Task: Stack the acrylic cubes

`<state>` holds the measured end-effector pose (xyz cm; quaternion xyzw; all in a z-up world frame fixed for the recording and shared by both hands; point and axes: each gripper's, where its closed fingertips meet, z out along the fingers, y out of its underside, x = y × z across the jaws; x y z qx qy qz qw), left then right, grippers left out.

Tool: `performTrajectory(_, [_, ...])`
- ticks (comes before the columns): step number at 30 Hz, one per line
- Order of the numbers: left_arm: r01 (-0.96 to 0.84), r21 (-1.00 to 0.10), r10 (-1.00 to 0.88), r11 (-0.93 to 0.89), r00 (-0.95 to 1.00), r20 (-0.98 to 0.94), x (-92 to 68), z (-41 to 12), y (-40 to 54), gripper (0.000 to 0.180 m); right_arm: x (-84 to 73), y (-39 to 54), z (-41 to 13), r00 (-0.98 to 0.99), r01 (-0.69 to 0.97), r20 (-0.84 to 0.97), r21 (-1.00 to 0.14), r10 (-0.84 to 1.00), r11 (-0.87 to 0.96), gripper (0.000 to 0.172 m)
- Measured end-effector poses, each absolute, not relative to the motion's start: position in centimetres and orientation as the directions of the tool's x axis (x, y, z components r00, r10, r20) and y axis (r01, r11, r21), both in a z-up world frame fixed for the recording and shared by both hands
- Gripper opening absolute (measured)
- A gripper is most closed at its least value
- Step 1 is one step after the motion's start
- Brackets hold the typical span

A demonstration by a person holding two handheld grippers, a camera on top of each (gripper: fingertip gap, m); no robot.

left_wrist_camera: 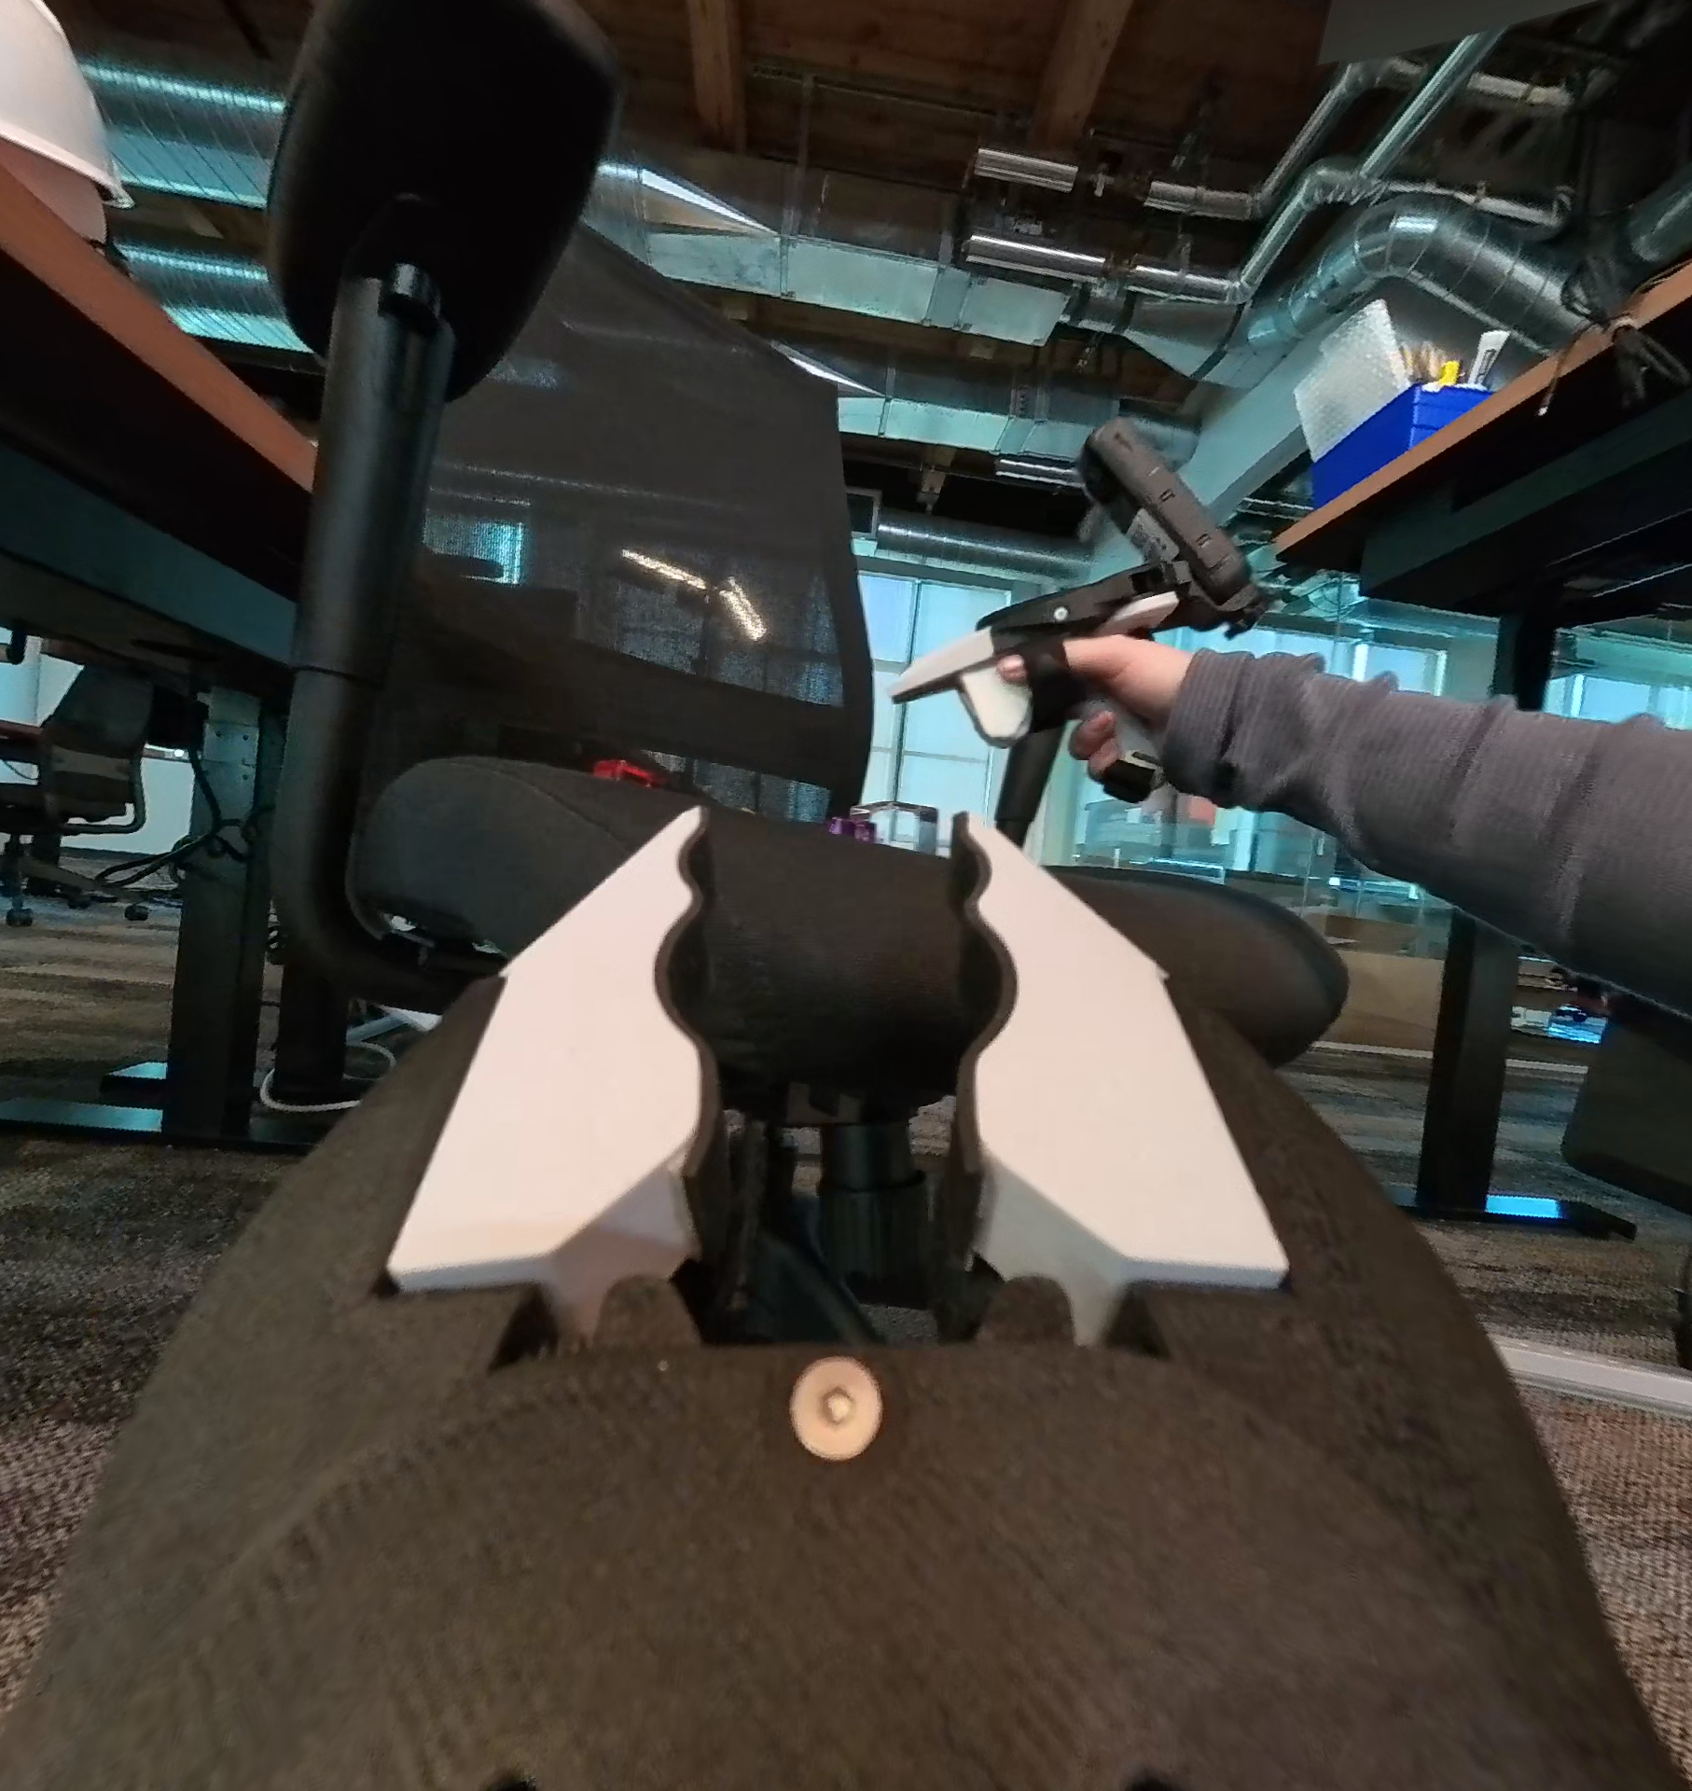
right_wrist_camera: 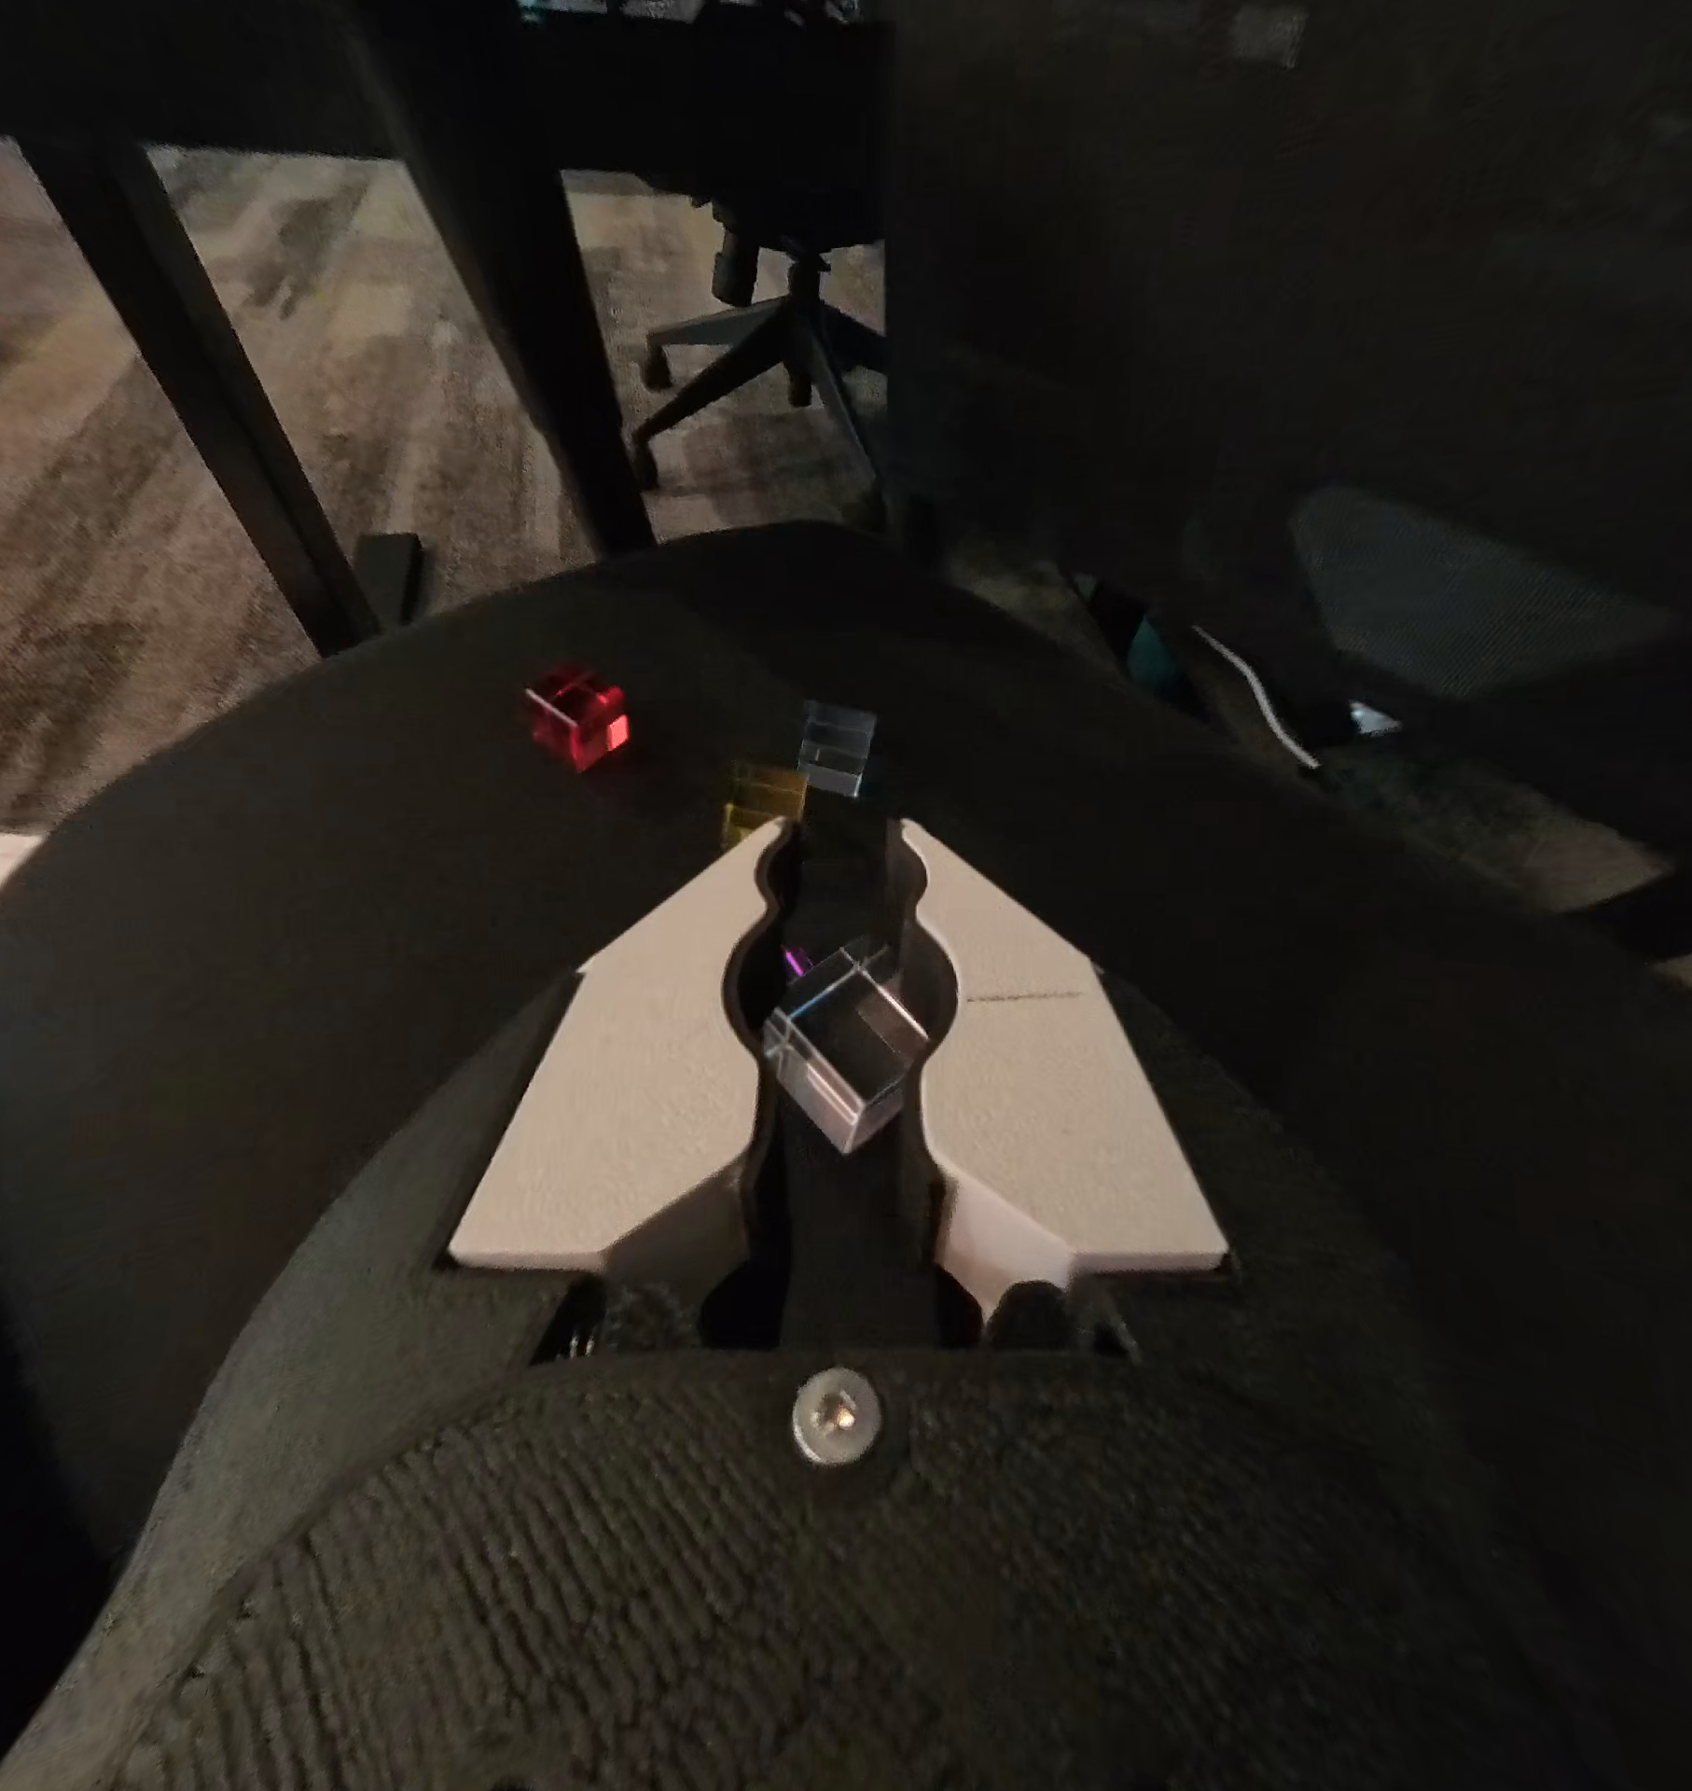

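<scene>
- While the right gripper hovers above an office chair seat, a clear cube sits tilted between its narrowly parted fingers; whether they press it is unclear.
- Just ahead lie yellow, clear and red cubes.
- Low before the seat, the left gripper gapes, holding nothing.

An open-plan office in a converted industrial building: wood-topped tables on black legs, a mesh-backed swivel chair, patterned grey carpet, exposed timber joists and silver ventilation ducts overhead, glass partitions on the far side.
</scene>
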<state>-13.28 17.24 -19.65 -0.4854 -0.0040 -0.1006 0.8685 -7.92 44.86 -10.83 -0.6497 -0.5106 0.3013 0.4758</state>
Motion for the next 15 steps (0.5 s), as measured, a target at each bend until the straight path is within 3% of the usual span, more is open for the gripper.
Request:
performTrajectory(7, [0.128,-0.844,-0.227,0.521,0.974,0.008,-10.1,-19.7,17.2,0.047,-8.4,41.9,-14.1,0.112,0.572,0.182,-0.815,0.977,0.086,0.040])
performTrajectory(15, [0.162,-0.792,-0.165,0.588,0.983,0.079,-14.0,-17.8,15.1,0.050,-9.8,41.9,-17.6,-0.180,0.847,0.284,-0.443,0.942,0.295,0.051])
